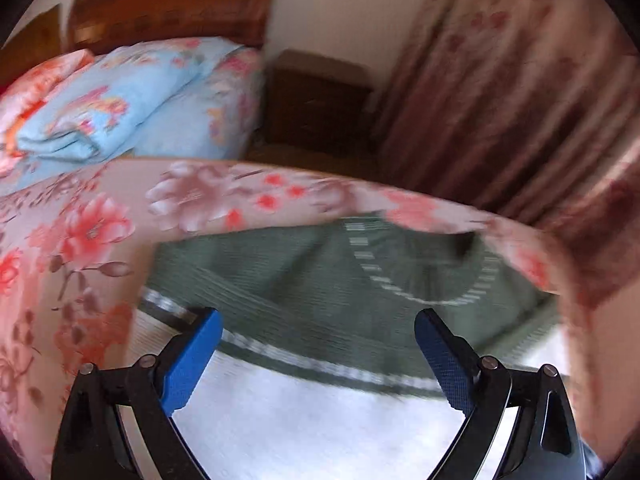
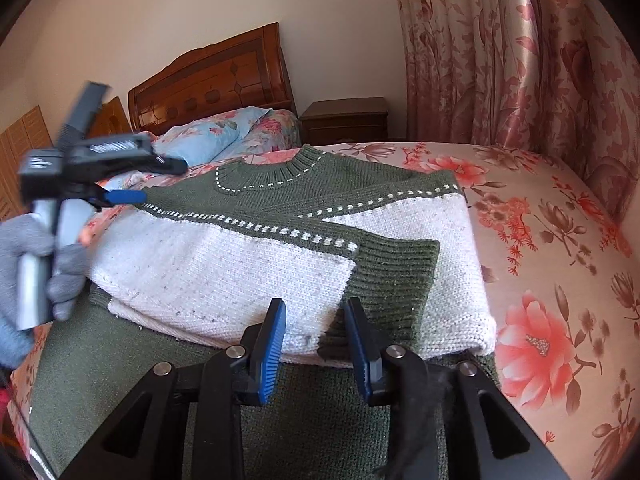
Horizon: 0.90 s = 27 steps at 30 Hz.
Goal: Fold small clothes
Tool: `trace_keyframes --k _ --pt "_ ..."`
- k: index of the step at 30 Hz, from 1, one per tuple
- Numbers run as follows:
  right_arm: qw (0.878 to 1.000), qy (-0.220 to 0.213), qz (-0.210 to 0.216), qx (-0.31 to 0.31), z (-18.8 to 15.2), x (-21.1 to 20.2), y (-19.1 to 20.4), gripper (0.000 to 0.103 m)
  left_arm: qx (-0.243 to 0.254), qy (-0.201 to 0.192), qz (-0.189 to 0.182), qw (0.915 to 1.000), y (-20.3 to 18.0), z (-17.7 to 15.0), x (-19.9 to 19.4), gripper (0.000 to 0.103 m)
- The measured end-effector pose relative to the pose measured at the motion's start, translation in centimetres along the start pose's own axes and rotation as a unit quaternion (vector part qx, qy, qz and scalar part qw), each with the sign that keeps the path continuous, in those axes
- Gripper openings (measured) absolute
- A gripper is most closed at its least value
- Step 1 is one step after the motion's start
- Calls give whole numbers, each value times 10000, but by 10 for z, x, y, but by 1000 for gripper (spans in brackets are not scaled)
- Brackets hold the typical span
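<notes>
A green and white knit sweater (image 2: 224, 268) lies on the bed, its sleeves folded in across the white chest and its round collar (image 2: 280, 170) at the far end. In the left wrist view the sweater (image 1: 320, 300) fills the lower middle, blurred. My left gripper (image 1: 318, 354) is open and empty above the sweater's white part; it also shows in the right wrist view (image 2: 124, 196), held in a grey-gloved hand at the sweater's left side. My right gripper (image 2: 316, 344) is open and empty, its blue fingers (image 2: 272, 344) just before the folded sleeve cuff (image 2: 392, 276).
The sweater rests on a pink floral bedsheet (image 2: 540, 280). Blue floral pillows (image 2: 212, 136) and a wooden headboard (image 2: 216, 80) are at the far end. A dark nightstand (image 2: 346, 120) stands beside the bed. Floral curtains (image 2: 520, 52) hang on the right.
</notes>
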State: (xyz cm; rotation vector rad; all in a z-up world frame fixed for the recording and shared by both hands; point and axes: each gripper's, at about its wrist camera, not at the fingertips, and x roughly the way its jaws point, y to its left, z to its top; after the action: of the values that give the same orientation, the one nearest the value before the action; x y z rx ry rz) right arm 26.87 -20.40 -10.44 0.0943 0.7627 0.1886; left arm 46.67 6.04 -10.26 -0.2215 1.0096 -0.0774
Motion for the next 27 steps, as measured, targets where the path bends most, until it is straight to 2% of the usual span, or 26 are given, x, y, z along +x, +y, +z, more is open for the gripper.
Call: trace_keyframes --k 2,3,6,9,10,11,13,16,19,20,25,27 --pt "10000 -4 55 25 0 0 -1 31 22 -256 -147 9996 12 -3 0 103" --pt "10000 -7 77 36 0 0 -1 31 55 -233 -145 9996 12 -5 0 103" --pt "9998 -24 144 102 0 0 -4 31 377 -298 112 9988 6 -13 -1 103" --pt "9996 -36 210 172 0 0 -7 31 223 -203 188 9994 2 -13 -3 103" --pt "9996 -42 223 188 0 -1 -7 31 117 -173 141 9997 -1 -13 -7 103" --pt "9995 -51 238 207 0 -1 -8 31 96 -186 -64 9998 -9 -10 -13 103" --pt "9993 -52 274 246 0 0 -9 31 319 -327 -213 9987 -28 -3 -21 103" --pt "9989 -59 348 315 0 0 -12 31 592 -357 -19 9976 -44 5 -13 103" --pt "9987 -66 378 344 0 0 -13 31 411 181 515 9977 -34 9 30 103" --pt "9986 -68 393 349 0 0 -13 31 490 38 587 9971 -35 10 31 103" --pt "9980 -82 473 422 0 0 -15 31 583 -46 920 9940 -43 7 28 103" --pt "9977 -86 498 443 -1 0 -16 31 510 -336 1043 9927 -44 2 16 103"
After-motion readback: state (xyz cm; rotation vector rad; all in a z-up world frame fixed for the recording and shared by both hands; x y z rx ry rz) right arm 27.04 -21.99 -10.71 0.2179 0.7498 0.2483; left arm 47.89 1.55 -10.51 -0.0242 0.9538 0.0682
